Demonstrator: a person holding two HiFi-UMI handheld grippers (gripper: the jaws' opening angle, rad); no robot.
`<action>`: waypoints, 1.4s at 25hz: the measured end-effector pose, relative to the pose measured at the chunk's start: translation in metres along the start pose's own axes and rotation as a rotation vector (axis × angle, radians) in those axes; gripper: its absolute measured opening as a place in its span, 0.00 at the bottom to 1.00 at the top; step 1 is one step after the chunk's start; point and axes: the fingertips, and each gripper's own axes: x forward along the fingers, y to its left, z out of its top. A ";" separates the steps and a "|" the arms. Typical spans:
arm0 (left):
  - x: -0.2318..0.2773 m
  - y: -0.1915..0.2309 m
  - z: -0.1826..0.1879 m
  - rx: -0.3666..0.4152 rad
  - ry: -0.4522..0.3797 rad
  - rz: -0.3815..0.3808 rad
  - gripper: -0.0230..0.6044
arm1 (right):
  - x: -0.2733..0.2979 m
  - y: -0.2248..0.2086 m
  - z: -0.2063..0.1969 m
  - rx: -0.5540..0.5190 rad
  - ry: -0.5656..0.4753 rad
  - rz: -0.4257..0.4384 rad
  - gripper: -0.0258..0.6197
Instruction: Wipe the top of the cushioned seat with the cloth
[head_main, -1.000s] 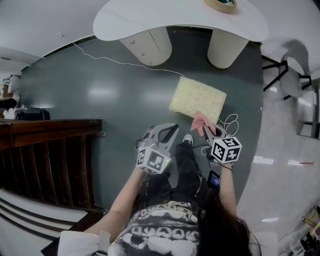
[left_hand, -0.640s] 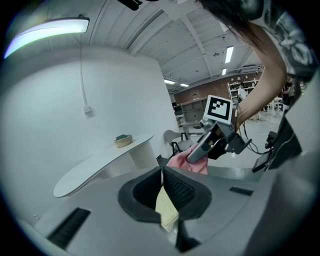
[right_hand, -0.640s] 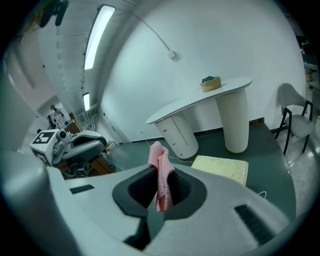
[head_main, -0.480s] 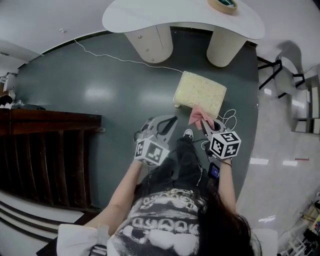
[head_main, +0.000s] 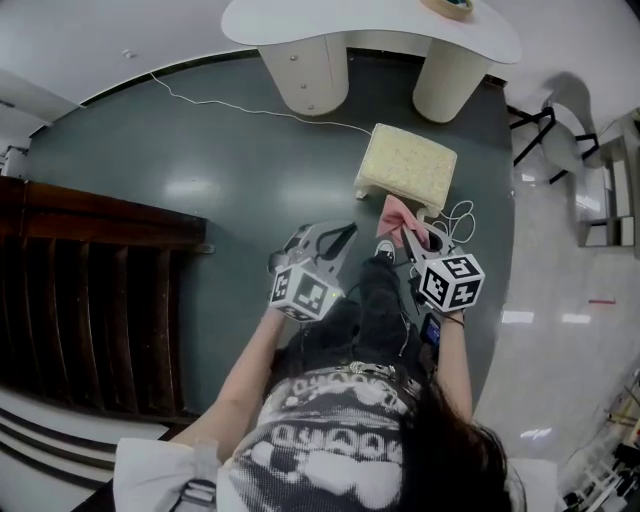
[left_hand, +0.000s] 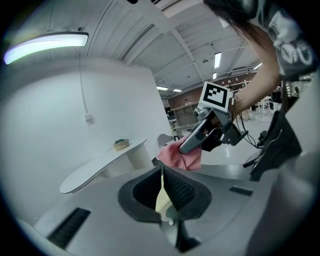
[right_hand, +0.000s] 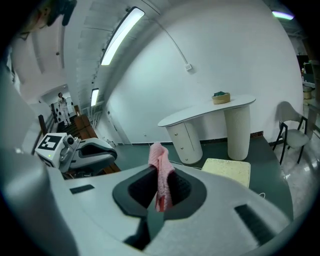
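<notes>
Hanging limp from the clenched right gripper (head_main: 413, 238), the thin pink cloth (head_main: 398, 213) looks light, floppy, best pinched by a bunched fold. The square cream cushioned seat (head_main: 405, 165) sits upper centre. The left gripper (head_main: 328, 246) is closed, empty.

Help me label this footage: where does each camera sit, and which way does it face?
Head view: on the person's head, facing steeply down at the seat and cloth; shows arms, torso, left gripper, right gripper.
Left gripper view: on the left gripper, facing along its shut jaws at the right gripper and table; shows an arm.
Right gripper view: on the right gripper, facing along jaws shut on the cloth at seat and table; shows the left gripper.
Shared: cloth and table appear in all three.
</notes>
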 end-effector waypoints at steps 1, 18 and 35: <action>-0.007 -0.003 0.000 0.005 -0.004 -0.003 0.06 | -0.003 0.008 -0.003 -0.004 -0.002 -0.001 0.06; -0.078 -0.038 -0.001 0.039 -0.043 -0.002 0.06 | -0.043 0.087 -0.031 -0.117 -0.068 -0.019 0.05; -0.084 -0.058 0.013 0.035 -0.073 -0.008 0.06 | -0.064 0.094 -0.031 -0.148 -0.098 -0.019 0.05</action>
